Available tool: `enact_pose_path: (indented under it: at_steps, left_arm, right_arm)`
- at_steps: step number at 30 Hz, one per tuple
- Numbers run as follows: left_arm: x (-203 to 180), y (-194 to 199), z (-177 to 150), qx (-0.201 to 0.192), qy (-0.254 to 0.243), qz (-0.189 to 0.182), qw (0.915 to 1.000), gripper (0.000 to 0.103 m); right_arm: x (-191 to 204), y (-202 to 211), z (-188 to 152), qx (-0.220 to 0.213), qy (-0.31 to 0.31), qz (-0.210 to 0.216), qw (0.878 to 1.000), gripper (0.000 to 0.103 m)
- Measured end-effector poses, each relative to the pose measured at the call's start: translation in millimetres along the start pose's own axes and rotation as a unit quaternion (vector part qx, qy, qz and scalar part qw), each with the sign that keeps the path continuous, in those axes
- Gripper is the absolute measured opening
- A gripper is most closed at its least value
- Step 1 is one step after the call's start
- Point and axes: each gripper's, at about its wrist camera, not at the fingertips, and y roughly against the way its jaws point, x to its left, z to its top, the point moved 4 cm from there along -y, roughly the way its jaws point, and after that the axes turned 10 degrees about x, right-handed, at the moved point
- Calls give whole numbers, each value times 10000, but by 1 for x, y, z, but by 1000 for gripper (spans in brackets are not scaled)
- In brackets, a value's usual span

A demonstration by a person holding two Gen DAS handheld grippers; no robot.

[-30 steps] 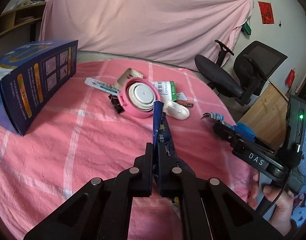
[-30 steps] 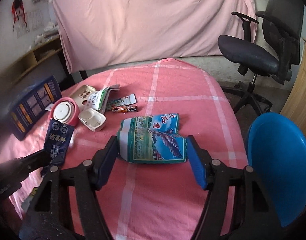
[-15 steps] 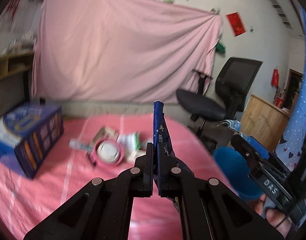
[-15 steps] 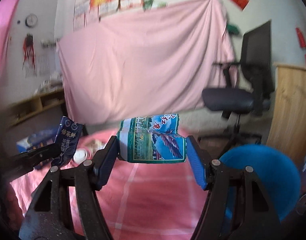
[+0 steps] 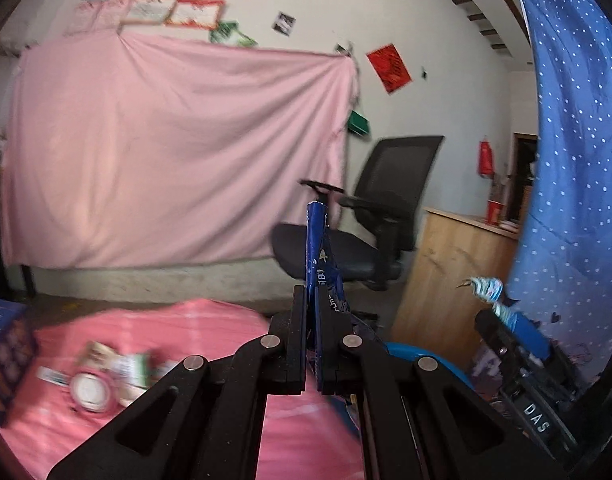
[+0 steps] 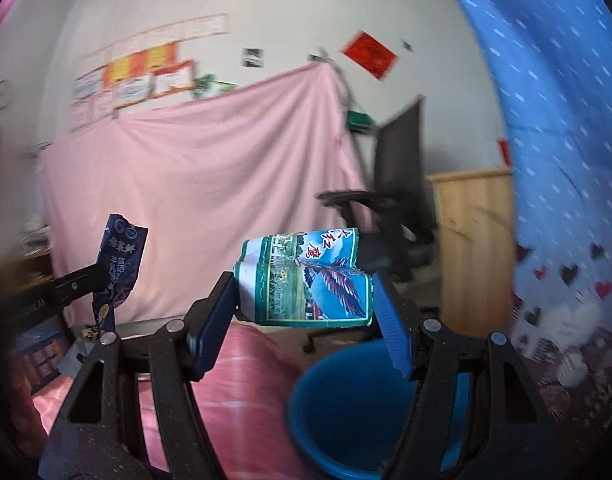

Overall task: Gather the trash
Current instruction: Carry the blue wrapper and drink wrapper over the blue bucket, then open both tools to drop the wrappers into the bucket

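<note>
I see both grippers — left gripper (image 5: 313, 312), right gripper (image 6: 301, 300) — now lifted off the table (image 5: 193, 320), the blue bin (image 6: 346, 408) now beneath the right.

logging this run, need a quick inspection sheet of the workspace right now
surface: pink checked cloth, blurred by motion.
job's things: dark blue wrapper and teal printed packet both held in the air; blue bin below the packet.
clutter: pink round lid, papers beside it and a blue box left on the cloth.
grippers: left gripper shut on the wrapper; right gripper shut on the packet.
cables: nothing seen.
surroundings: pink sheet on the wall, black office chair, wooden cabinet, blue dotted fabric.
</note>
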Motion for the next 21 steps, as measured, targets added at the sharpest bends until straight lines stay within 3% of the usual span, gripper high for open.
enact_pose_path:
  at_steps: [9, 21]
  left_arm:
    - [-49, -86, -11, 948, 121, -366, 9948, 1]
    - [-61, -147, -39, 1900, 174, -265, 9813, 2]
  right_arm:
    - [-75, -39, -21, 1140, -549, -756, 9891, 80]
    - [-104, -65, -49, 1981, -1037, -834, 9711, 81]
